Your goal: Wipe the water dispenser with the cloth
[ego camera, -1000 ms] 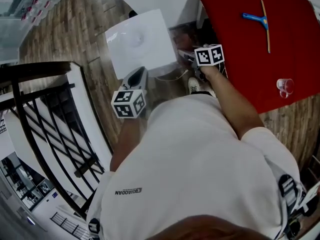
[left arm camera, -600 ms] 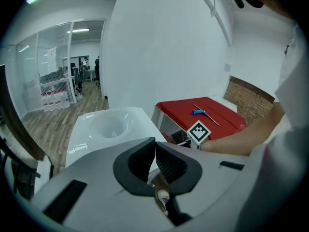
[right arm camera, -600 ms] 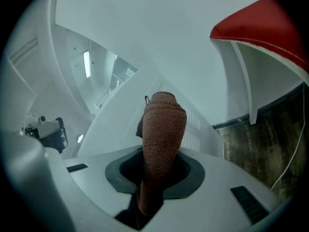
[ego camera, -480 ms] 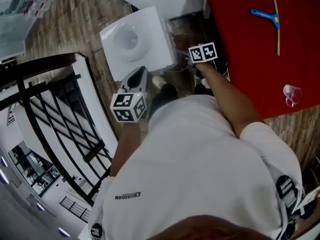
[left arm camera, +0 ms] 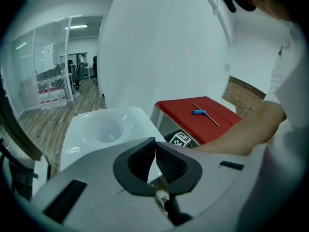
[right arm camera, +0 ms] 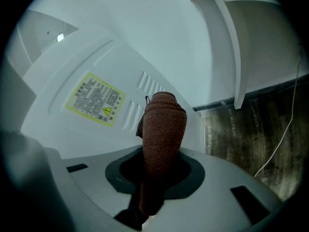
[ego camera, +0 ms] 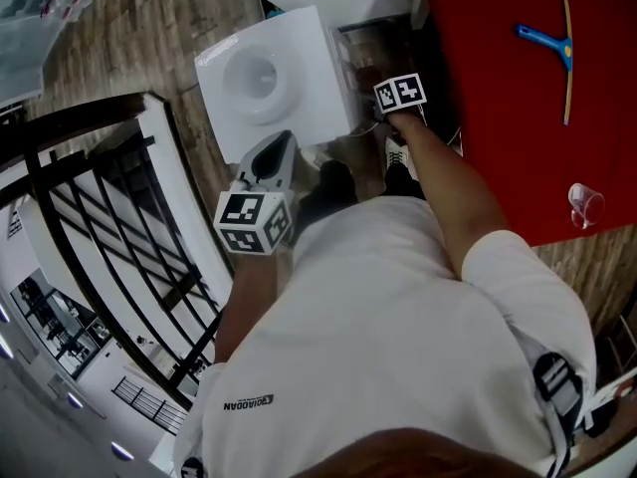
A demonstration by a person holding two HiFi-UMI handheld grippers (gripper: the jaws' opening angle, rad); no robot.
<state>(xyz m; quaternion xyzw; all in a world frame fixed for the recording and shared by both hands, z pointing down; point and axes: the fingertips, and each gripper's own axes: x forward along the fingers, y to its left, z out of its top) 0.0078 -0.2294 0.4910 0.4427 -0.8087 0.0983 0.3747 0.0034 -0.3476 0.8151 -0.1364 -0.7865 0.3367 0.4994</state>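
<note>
Basically right claw (right arm camera: 159, 163) clamped cloth (right arm camera: 163, 124), long axis toward 12; dispenser (right arm camera: 72, 66) just beyond at 11 o'clock; left claw (left arm camera: 155, 161) closed, empty, farther.

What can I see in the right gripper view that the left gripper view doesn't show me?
Only the right gripper view shows the brown cloth clamped in the right gripper, a yellow label and a cable on the floor. Only the left gripper view shows the left gripper shut on nothing, a round recess and the blue-handled tool. Both show the white water dispenser and some of the red table.
</note>
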